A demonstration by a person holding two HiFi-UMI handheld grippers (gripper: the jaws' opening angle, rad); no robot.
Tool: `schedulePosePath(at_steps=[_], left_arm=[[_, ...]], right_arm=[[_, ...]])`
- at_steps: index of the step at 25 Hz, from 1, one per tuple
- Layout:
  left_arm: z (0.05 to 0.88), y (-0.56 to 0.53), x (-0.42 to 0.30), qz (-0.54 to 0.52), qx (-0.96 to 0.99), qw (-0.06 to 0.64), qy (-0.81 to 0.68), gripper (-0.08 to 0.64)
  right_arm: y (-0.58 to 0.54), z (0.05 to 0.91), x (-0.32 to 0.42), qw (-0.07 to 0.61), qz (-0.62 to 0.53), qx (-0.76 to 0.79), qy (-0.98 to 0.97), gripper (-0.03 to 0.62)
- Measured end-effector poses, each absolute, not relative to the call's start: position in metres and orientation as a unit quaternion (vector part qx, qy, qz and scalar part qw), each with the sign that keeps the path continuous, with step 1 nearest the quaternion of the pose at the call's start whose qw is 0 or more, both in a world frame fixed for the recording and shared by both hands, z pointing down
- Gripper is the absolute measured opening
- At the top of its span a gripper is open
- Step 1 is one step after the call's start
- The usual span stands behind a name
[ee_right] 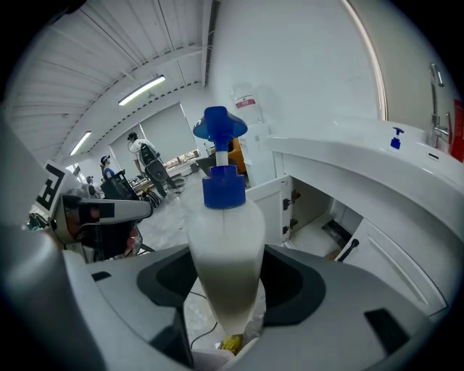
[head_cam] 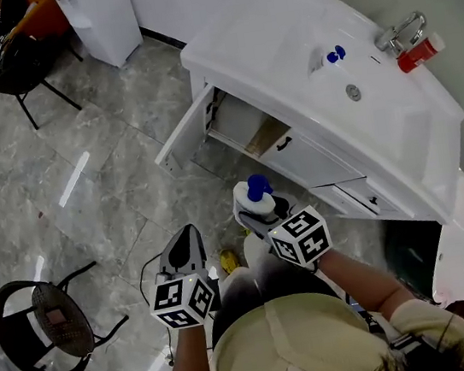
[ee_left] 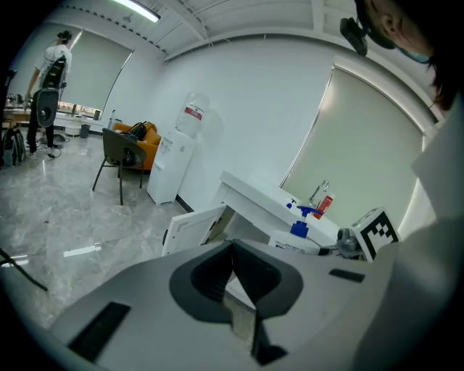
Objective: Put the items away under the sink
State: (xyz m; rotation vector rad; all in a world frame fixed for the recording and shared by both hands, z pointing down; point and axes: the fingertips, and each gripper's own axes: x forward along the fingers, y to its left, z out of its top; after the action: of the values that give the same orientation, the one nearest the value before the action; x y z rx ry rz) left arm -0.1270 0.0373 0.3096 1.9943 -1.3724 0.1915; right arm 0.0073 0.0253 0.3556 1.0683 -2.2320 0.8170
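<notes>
In the head view my right gripper is shut on a white pump bottle with a blue pump, held upright in front of the white sink cabinet. The cabinet's left door stands open and shows a bare compartment. In the right gripper view the bottle fills the space between the jaws of the right gripper, with the open compartment behind it. My left gripper hangs lower left, jaws together and holding nothing; the left gripper looks towards the open door.
On the sink top stand a small blue-capped bottle, a red bottle and a faucet. A round black chair sits lower left, another chair and a water dispenser farther off. A yellow scrap lies on the floor.
</notes>
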Motion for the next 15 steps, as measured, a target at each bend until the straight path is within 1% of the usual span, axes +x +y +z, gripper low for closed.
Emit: schedulePosePath(at_steps=[6, 15], left_arm=[[0.323, 0.007, -0.105, 0.079, 0.774, 0.349, -0.523, 0.038], [0.366, -0.026, -0.085, 0.093, 0.769, 0.372, -0.512, 0.037]], right_arm=[[-0.006, 0.374, 0.021, 0.269, 0.306, 0.398, -0.822, 0.275], [-0.042, 0.422, 0.032, 0.291, 0.309, 0.384, -0.820, 0.275]])
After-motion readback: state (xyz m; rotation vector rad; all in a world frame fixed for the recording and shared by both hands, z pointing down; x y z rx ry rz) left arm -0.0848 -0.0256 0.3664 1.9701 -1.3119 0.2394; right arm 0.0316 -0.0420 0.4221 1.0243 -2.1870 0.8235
